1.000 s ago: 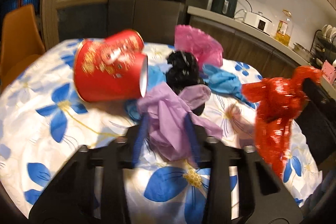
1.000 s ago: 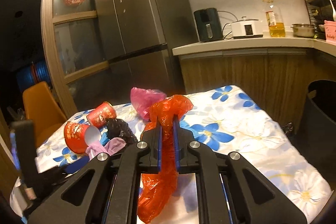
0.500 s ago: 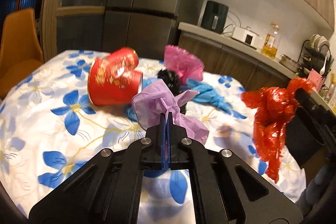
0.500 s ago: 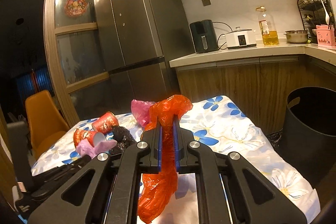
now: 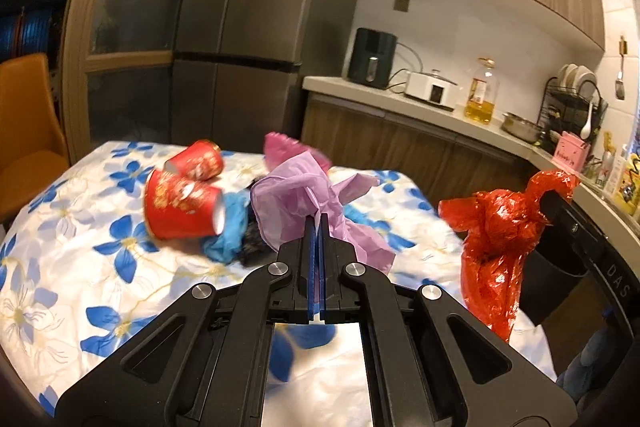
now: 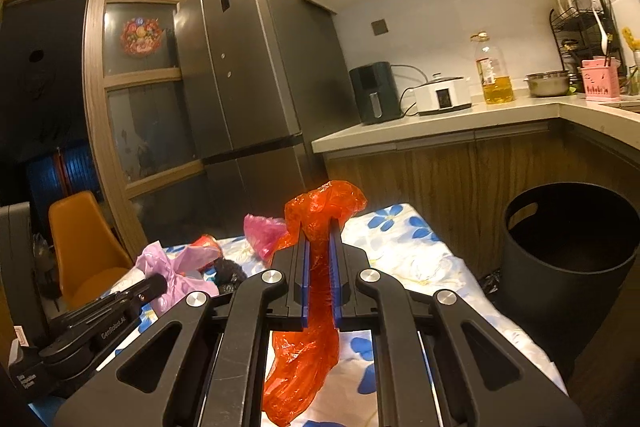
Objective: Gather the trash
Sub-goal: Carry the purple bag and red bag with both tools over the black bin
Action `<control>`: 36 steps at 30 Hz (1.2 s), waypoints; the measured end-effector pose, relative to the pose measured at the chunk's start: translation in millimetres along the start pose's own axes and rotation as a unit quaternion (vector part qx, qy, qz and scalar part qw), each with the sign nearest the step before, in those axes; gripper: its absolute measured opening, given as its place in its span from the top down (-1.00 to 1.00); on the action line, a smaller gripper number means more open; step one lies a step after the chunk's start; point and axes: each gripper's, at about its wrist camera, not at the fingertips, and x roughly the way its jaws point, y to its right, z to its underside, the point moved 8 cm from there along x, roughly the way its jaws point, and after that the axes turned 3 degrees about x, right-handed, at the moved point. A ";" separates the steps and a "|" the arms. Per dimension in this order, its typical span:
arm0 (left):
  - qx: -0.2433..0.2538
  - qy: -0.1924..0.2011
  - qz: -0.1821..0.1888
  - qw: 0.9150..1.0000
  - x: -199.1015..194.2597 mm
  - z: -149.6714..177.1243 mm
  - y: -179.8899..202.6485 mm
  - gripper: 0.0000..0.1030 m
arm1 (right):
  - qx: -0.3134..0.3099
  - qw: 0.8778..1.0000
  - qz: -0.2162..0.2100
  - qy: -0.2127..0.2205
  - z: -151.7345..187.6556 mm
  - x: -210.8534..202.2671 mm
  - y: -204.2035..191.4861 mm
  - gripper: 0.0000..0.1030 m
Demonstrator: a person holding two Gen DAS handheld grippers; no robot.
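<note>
Currently, the left gripper [image 5: 317, 227] has its fingers pressed together on a lilac bag [image 5: 298, 205], held above the table [image 5: 60, 247]. The right gripper [image 6: 320, 239] pinches a red bag [image 6: 320, 291], which hangs below its fingers. 2 red cups [image 5: 180, 207], a blue bag [image 5: 230, 227] and a pink bag [image 5: 286, 151] lie on the table. A black bin [image 6: 568, 267] stands beside it.

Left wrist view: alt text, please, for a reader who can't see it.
The left gripper is shut on a lilac plastic bag above a floral tablecloth strewn with red paper cups; a red plastic bag hangs to the right.
</note>
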 end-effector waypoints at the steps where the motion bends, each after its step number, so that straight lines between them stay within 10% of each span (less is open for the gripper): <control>1: 0.002 0.002 0.004 1.000 0.3 -1.7 4.6 1.00 | 0.001 1.000 0.003 0.003 -2.3 -2.7 3.2 0.83; 36: 0.110 0.045 0.223 0.968 50.1 -42.3 302.0 1.00 | 0.016 0.970 0.213 0.113 -87.3 -70.1 206.8 0.83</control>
